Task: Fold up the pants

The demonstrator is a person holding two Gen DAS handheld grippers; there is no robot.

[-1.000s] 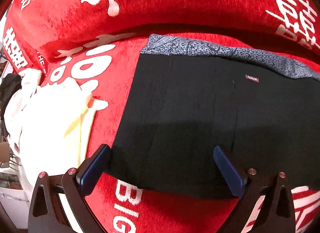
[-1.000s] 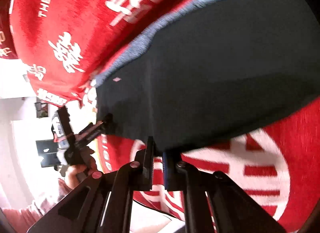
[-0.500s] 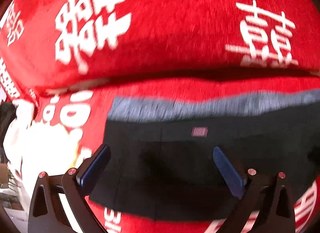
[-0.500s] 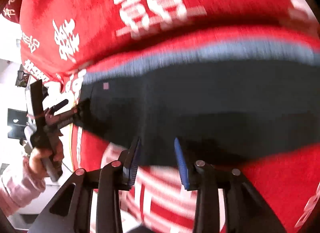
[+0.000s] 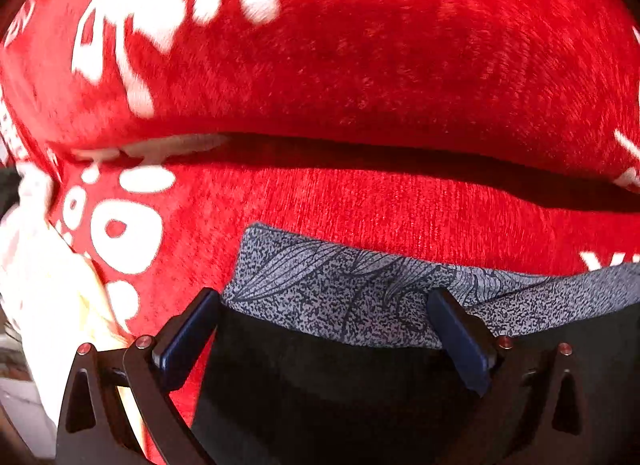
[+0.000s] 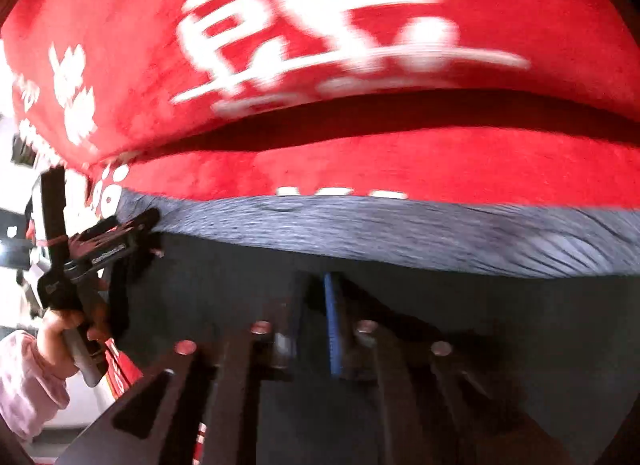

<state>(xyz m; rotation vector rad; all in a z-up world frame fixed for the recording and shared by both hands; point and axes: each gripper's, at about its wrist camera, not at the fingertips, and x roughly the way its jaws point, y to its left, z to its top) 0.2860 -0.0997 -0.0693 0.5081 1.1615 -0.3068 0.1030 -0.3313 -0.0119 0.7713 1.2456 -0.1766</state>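
Holding the left gripper [image 5: 324,339] with jaws spread wide, one blue pad off the left edge of the pants [image 5: 320,393], the other over the black cloth just below the waistband [image 5: 340,289]. Pinching nothing there. Holding the right gripper [image 6: 314,313] with jaws drawn nearly together over the black cloth, only a thin dark slit showing between them; too blurred to tell whether any cloth is caught in it.

Lying flat on the red cover [image 5: 380,217], black pants with the grey patterned waistband running along the far edge, just short of the dark gap under the red back cushion [image 5: 380,65] with its white lettering. Showing, in the right wrist view, the left gripper at the pants' left corner beside the waistband, gripped by a hand [image 6: 66,325] coming out of a pink sleeve [image 6: 28,389]. Sitting off to the left of the pants, on the cover's edge, a pale white cloth [image 5: 48,289].
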